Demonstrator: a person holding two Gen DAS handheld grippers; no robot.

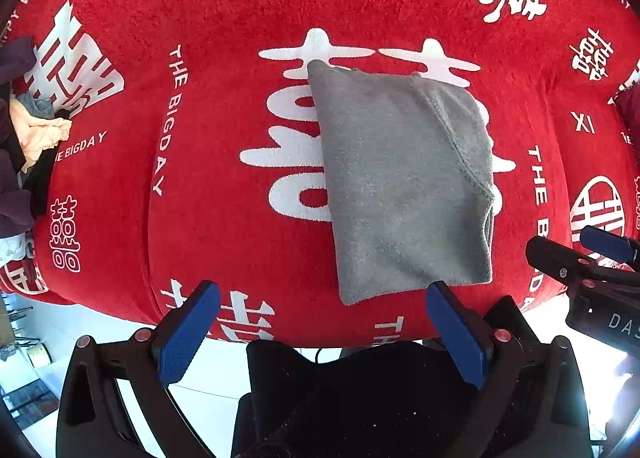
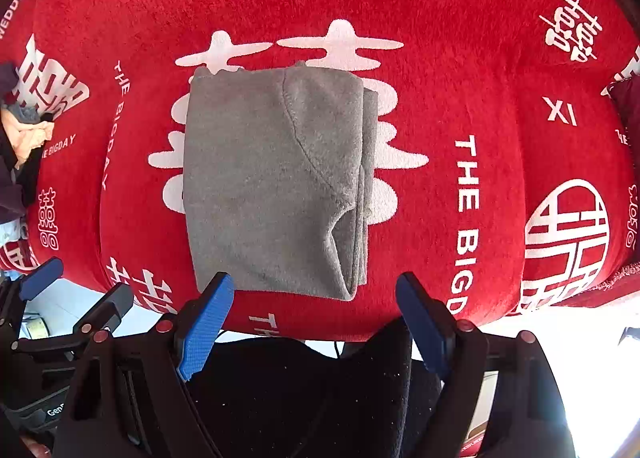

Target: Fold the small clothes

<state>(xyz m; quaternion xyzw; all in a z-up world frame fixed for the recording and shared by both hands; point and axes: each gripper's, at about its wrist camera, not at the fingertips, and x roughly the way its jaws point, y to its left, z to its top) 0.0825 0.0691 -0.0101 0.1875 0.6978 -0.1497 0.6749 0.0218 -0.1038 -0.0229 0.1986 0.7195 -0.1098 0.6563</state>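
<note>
Both fisheye views are brightly and evenly lit, sharply focused, strongly bowed toward dark-vignetted rims, with white glare blown out around five o'clock.

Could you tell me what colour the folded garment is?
Plain grey garment, clearest in the right wrist view.

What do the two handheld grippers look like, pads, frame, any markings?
Both match: the left gripper and right gripper each have two flat blue pads with a fine grid texture, mounted on black angular linkage arms with round red-capped pivots. The left gripper's body, seen from the right wrist view, carries white lettering starting "Gen"; the right's body shows "DAS". No cables clearly visible on them.
</note>
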